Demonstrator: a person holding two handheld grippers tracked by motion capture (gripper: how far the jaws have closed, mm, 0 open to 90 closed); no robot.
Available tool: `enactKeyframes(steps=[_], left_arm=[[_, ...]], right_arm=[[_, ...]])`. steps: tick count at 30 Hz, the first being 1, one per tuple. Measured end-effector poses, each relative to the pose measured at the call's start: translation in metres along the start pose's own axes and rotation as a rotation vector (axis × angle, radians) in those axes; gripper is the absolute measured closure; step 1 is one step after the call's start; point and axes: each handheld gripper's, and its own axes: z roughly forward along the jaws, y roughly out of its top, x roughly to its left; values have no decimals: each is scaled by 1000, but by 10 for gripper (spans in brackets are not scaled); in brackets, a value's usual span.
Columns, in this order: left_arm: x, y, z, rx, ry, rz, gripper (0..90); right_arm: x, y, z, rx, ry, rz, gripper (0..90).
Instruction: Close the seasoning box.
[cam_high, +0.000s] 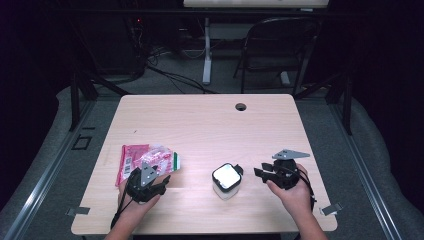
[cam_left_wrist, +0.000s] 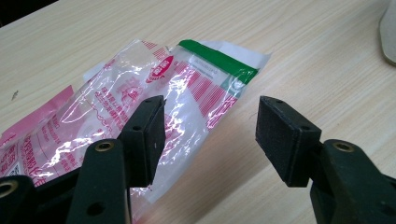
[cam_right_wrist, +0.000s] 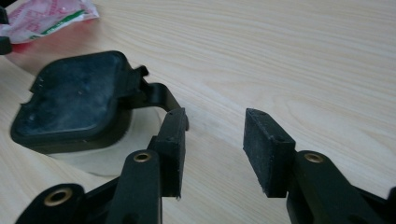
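Packets (cam_high: 147, 160) of clear and pink plastic lie at the near left of the wooden table (cam_high: 210, 120), under the wide-open left gripper (cam_high: 162, 176). Right gripper (cam_high: 259, 173), jaws apart and empty, sits just right of the black-lidded white container (cam_high: 227, 181).

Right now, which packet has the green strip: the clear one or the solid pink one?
The clear packet, lying on top, nearest the left gripper. Its end carries the green strip; the solid pink packet beneath shows none.
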Motion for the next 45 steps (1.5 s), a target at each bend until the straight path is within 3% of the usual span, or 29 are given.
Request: enactKeyframes(steps=[12, 20, 26, 31, 45], left_arm=[[7, -4, 3, 0, 0, -41, 421], [12, -6, 5, 8, 0, -52, 421], [16, -8, 8, 6, -6, -78, 420], [18, -9, 8, 12, -10, -85, 420], [19, -10, 13, 21, -24, -99, 419]], right_arm=[[-19, -25, -5, -8, -69, 32, 500], [-31, -35, -1, -13, -109, 53, 487], [-44, -43, -1, 12, -134, 75, 476], [-53, -50, 1, 11, -134, 121, 475], [-62, -55, 3, 24, -146, 162, 498]])
